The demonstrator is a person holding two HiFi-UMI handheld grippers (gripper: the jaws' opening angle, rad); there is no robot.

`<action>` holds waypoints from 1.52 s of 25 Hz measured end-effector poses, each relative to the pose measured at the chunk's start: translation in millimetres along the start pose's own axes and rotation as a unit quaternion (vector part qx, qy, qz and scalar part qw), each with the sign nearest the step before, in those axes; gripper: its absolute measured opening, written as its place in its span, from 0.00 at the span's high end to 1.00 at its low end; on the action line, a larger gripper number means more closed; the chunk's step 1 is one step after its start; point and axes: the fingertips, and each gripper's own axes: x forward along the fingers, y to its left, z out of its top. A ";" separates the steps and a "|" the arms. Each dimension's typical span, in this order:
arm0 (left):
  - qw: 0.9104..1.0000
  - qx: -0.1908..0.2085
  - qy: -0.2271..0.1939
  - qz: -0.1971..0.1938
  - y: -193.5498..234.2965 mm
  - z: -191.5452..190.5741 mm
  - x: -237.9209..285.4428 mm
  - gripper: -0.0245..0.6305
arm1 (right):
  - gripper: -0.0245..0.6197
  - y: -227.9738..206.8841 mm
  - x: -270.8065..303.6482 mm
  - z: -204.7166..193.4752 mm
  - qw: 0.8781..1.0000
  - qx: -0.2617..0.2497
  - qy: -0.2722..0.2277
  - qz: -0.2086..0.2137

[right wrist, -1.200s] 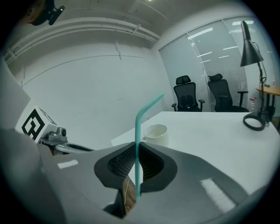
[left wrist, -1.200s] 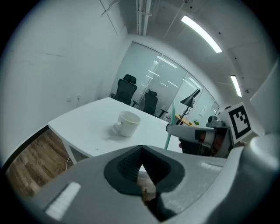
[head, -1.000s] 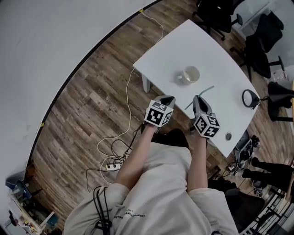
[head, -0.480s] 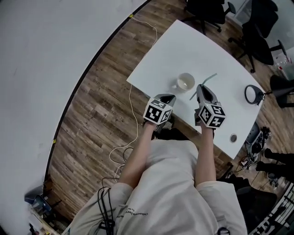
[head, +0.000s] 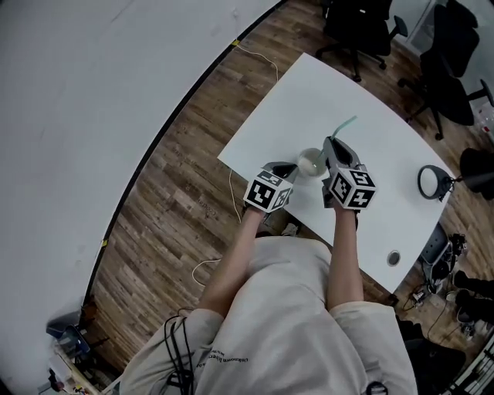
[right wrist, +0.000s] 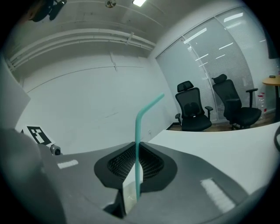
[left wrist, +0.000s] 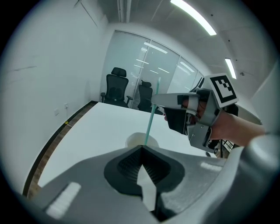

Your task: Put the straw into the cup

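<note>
A white cup (head: 309, 163) stands near the front edge of the white table (head: 309, 92). My right gripper (head: 331, 142) is shut on a teal bendy straw (head: 342, 129) and holds it nearly upright, bent end up. The straw's (left wrist: 150, 116) lower end reaches the cup's (left wrist: 133, 141) mouth; the left jaws hide whether it is inside. In the right gripper view the straw (right wrist: 138, 131) rises from between the closed pads of the right gripper (right wrist: 136, 148). My left gripper (head: 291, 165) is shut on nothing, its tips (left wrist: 141, 148) just short of the cup's near side.
Black office chairs (head: 356, 20) stand behind the table, with more (head: 454, 65) at the right. A round black object (head: 432, 181) and a small disc (head: 394, 258) lie on the table's right part. A white cable (head: 234, 187) runs over the wooden floor at the left.
The right gripper has lifted the straw off the table and stood it up over the cup. The left gripper has closed in on the cup's near side.
</note>
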 end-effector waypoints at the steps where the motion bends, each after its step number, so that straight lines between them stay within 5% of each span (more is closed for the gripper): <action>1: 1.000 -0.001 -0.001 0.002 0.4 0.4 1.5 0.96 | 0.89 0.9 4.4 -6.0 1.000 -0.002 0.011 0.006; 11: 1.000 -0.012 0.011 0.018 -1.8 -5.8 13.6 0.96 | 0.89 3.4 17.0 -73.2 0.993 -0.020 0.115 0.025; 27: 0.999 0.031 0.014 -0.027 -3.4 10.7 26.9 0.96 | 0.88 1.1 28.3 -83.3 0.990 -0.038 0.132 0.006; 38: 0.999 0.024 0.020 -0.037 -5.2 -4.1 22.3 0.96 | 0.86 4.0 23.0 -105.8 0.984 -0.043 0.170 0.002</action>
